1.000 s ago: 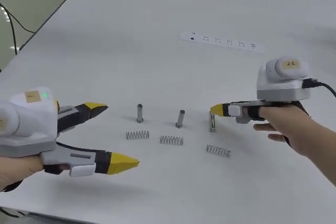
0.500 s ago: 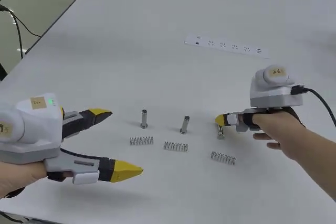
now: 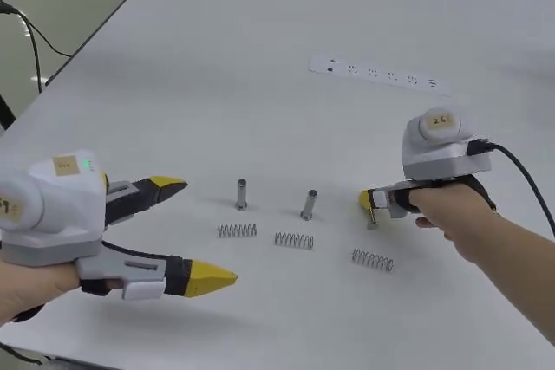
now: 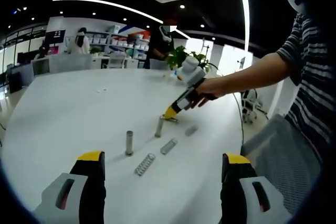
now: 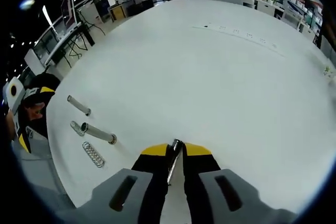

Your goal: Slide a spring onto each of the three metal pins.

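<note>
White table (image 3: 260, 41) | right gripper view: right gripper (image 5: 176, 151) clamped on pin (image 5: 171, 167) | head view lower left: left gripper (image 3: 208, 230) wide, empty

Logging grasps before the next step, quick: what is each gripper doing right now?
Left gripper: open, holding nothing.
Right gripper: shut on the rightmost metal pin.
</note>
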A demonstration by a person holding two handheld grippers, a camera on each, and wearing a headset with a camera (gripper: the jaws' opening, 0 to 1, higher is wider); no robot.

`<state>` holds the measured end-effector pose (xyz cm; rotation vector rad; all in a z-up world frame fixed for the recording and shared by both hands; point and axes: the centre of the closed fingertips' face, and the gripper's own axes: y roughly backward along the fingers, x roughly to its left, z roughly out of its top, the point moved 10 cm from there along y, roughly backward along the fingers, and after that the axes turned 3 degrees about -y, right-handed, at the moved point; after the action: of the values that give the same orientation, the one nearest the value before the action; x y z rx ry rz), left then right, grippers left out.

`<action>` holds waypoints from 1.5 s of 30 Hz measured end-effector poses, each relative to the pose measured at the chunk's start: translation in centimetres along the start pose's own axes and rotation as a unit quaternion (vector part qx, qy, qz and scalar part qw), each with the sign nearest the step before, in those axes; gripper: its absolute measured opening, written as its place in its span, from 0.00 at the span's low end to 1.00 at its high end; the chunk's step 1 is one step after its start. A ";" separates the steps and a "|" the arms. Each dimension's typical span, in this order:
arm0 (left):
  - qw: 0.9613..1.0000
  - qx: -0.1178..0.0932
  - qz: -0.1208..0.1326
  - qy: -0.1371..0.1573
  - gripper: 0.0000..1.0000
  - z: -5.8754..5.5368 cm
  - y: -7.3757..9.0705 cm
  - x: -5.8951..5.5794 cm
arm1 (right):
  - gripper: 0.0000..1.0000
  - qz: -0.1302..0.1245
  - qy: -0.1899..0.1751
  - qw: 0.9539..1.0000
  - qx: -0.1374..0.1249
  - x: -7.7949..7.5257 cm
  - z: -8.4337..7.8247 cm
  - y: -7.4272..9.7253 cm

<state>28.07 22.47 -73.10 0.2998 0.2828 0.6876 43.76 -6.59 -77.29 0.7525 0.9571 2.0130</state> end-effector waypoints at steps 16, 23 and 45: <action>1.000 -0.001 -0.001 0.001 0.87 0.0 -0.2 -0.2 | 0.05 0.051 -0.077 0.993 -0.077 -0.4 -0.7 2.6; 1.000 -0.003 -0.005 -0.001 0.87 0.2 -0.5 -0.5 | 0.05 0.044 -0.063 0.991 -0.108 -0.5 -1.3 3.6; 1.000 -0.014 -0.006 0.004 0.87 0.3 -0.4 -0.9 | 0.05 0.029 0.043 0.990 -0.130 0.7 -2.7 4.9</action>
<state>27.75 21.58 -72.79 0.2677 0.2824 0.6803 39.43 -9.04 -74.67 0.5597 0.7092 2.1827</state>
